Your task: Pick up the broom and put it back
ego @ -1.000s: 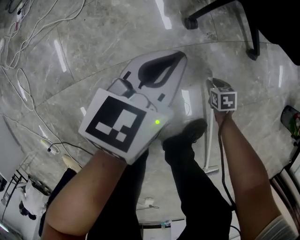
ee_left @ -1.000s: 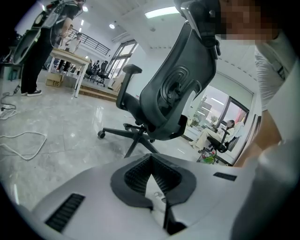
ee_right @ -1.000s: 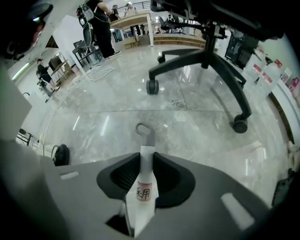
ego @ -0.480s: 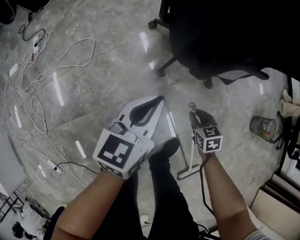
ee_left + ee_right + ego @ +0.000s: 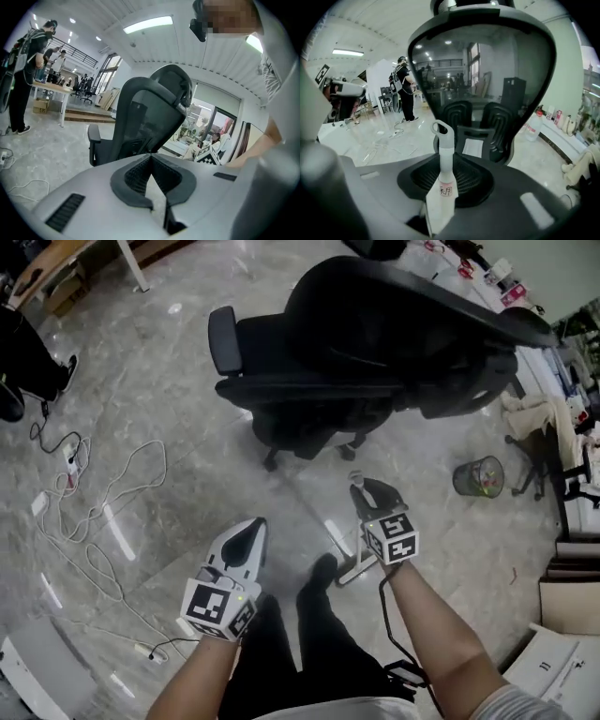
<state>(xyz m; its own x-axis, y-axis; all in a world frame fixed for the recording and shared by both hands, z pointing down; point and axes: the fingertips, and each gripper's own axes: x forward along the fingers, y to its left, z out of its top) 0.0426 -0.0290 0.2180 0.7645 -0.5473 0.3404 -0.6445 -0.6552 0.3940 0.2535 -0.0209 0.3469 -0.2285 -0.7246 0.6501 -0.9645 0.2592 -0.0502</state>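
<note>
Our right gripper (image 5: 367, 491) pinches the white long-handled broom (image 5: 351, 570) just below its looped top, both pads pressed on the shaft. The broom's head sits low beside our dark shoe (image 5: 321, 576); we cannot tell whether it touches the floor. Our left gripper (image 5: 251, 532) has its jaws pressed together on nothing.

Straight ahead the black mesh-backed office chair (image 5: 375, 343) blocks the way, its base near the broom. Open grey marble floor (image 5: 169, 399) lies to our left, edged by loose white cables (image 5: 103, 512). To the right, well apart, a round wire-mesh bin (image 5: 478, 476) holds small coloured scraps.
</note>
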